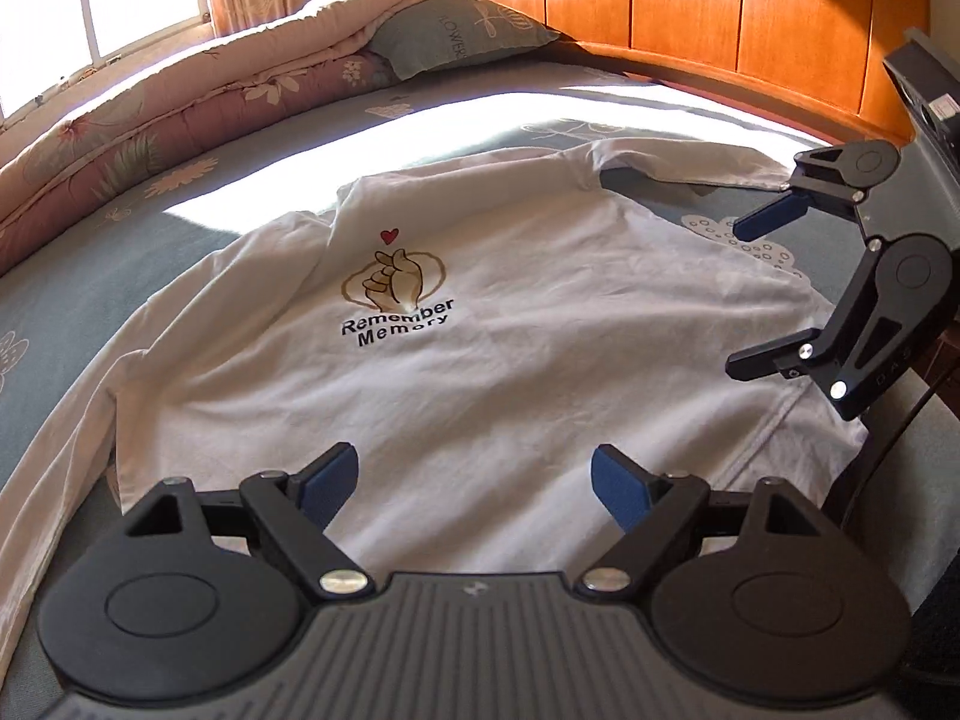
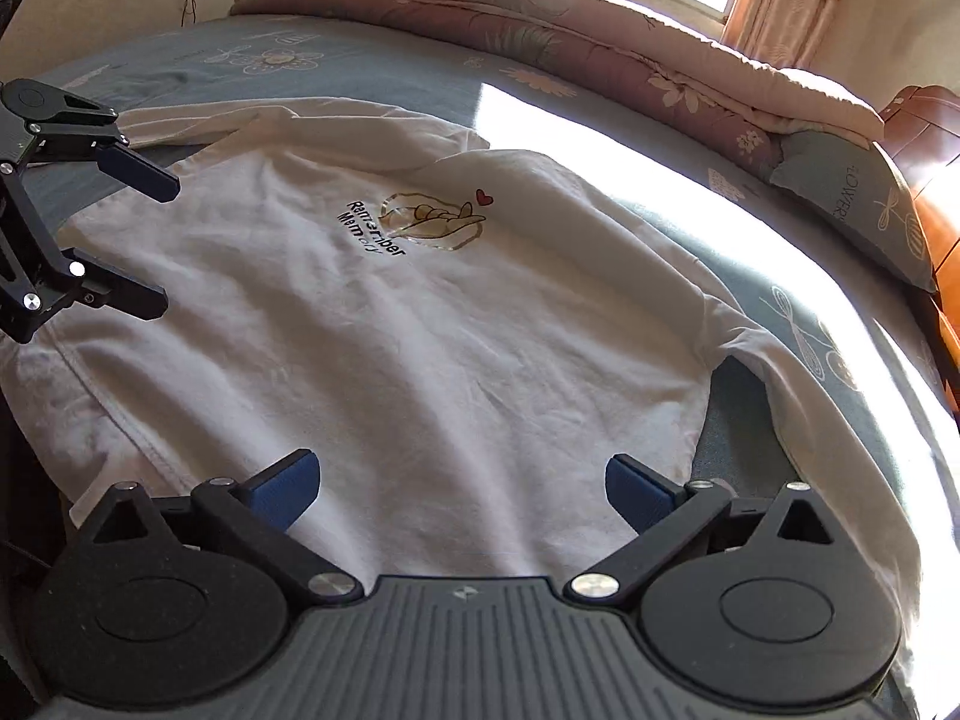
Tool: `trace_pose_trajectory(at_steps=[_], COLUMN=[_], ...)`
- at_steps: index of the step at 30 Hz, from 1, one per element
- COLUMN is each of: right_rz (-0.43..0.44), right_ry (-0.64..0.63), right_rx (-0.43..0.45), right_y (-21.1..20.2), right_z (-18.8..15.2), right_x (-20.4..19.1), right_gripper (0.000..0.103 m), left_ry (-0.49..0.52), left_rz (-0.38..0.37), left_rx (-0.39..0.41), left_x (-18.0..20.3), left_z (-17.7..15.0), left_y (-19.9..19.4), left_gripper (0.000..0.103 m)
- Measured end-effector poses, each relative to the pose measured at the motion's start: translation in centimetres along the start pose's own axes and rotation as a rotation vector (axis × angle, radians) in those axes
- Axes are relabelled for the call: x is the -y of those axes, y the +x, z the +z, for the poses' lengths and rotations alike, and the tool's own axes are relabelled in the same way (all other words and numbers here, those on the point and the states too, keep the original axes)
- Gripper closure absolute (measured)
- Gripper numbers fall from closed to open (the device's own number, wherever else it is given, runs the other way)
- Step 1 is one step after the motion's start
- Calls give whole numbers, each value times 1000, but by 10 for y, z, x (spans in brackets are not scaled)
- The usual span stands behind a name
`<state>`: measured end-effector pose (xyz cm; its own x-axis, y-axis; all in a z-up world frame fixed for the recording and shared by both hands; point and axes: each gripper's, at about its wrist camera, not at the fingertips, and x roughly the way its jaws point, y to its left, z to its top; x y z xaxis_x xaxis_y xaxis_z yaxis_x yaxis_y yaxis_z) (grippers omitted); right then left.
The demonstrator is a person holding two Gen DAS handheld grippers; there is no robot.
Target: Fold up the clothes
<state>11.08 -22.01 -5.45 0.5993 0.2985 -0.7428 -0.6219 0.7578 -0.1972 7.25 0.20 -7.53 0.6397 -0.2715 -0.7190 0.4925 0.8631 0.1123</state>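
Note:
A white long-sleeved shirt lies spread face up on the bed, showing a hand-and-heart print with the words "Remember Memory". My left gripper hangs over the shirt's hem area, open, with nothing between its blue pads. My right gripper hovers above the shirt's lower side edge, also open wide and empty. One sleeve runs along the sheet to the right in the right wrist view. The other sleeve lies past the right gripper in the left wrist view.
The bed has a blue-grey flowered sheet. A rolled floral quilt and a grey pillow lie along its far side. A wooden headboard and a sunlit window stand beyond.

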Motion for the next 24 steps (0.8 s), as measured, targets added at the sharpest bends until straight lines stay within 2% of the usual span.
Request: trace_pose_trajectory(at_steps=[3,7,11,14,17,19,22,24], right_rz=[-31,-48,-7,9,5,3,1,3], right_ry=[31,96,234,304,329,333,333,325], right_rx=[0,-10,3,25,43,43,42,23], right_y=[-4,0,3,2,1,0,0,-1], right_z=[-16,-34,-54,-65,-70,-71,-70,-67], right_x=[-14,-19,-13,-11,-12,-12,-12,-11], right_gripper=[0,0,0,0,0,0,0,0], left_ry=[43,27,-84,-22,-7,-14,16,10], left_rz=[35,43,21,58,30,5,28,1], left_rx=[-15,-55,-109,-110,-132,-96,-66,-50], left_x=[25,41,36,47,51,49,46,42], left_z=[-10,-30,-52,-62,-60,-52,-35,-28], left_y=[3,8,2,-5,-10,-14,-9,-1], left_gripper=[18,18,17,13,13,13,13,13])
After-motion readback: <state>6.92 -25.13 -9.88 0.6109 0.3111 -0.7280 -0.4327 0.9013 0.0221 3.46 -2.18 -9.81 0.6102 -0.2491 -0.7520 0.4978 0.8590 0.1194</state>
